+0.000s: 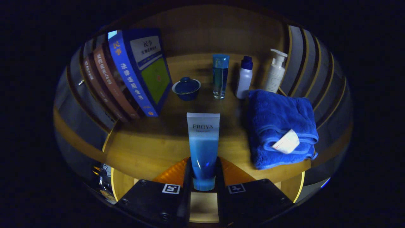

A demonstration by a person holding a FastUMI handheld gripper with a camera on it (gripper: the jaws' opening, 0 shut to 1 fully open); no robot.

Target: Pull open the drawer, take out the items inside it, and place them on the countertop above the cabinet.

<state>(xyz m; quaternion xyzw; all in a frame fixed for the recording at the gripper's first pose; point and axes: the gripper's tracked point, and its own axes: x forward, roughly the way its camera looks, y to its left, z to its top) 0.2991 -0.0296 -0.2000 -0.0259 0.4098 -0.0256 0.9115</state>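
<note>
Tube is pinched at its cap end by the tool, standing tall over the worktop; it'd probably topple toward the towel at 2 o'clock if set down crooked.

One tube, pinched between the gripper fingers. Three bottles at twelve to one o'clock. Three books. One lidded bowl. One folded towel.

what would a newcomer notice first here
First, the blue-and-white tube, upright with its lower end clamped in the gripper over the wooden countertop. Beside it lies a folded blue towel. Beyond stand leaning books, a small lidded bowl, a clear blue bottle and a pump bottle.
</note>
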